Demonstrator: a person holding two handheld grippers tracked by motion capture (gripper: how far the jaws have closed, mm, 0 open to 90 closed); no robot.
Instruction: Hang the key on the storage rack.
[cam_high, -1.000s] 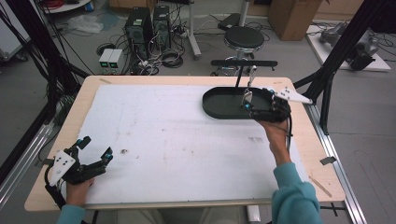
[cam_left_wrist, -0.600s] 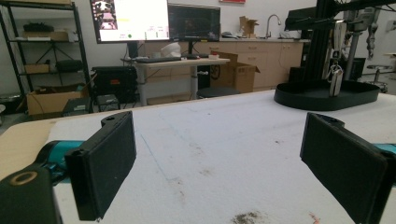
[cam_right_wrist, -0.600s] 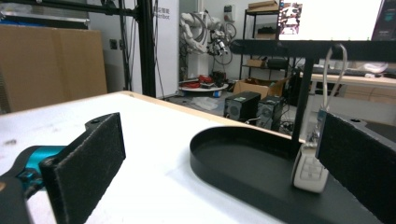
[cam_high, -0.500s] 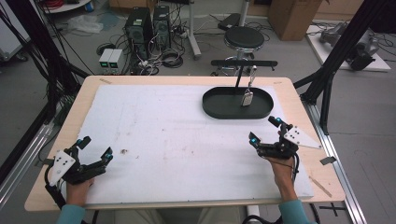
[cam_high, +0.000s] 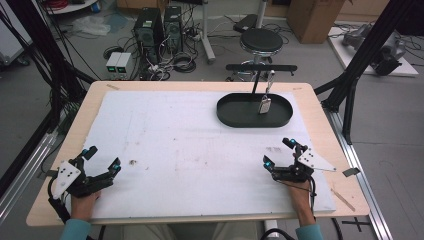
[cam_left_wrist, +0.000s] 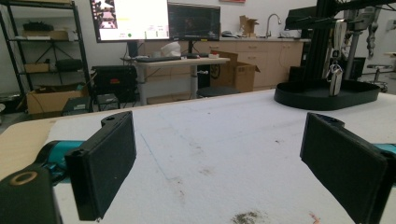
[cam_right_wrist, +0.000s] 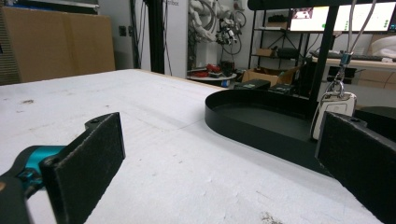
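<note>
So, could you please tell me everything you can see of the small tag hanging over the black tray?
The tag is a small, pale, rounded-rectangle fob, plastic by its look, with a darker outline near its edge. A metal ring and clip join its top to a thin cord running up to the black crossbar of a stand. It hangs upright over the oval black tray; whether its lower end touches the tray floor cannot be told. Neither hand-held gripper touches it.

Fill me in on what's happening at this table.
A person holds one set of tongs in each hand, both open and empty, resting near the front edge of the white table. The right tongs sit short of the black oval tray, where a small tag-like fob hangs from a stand. The left tongs are far from it.
</note>
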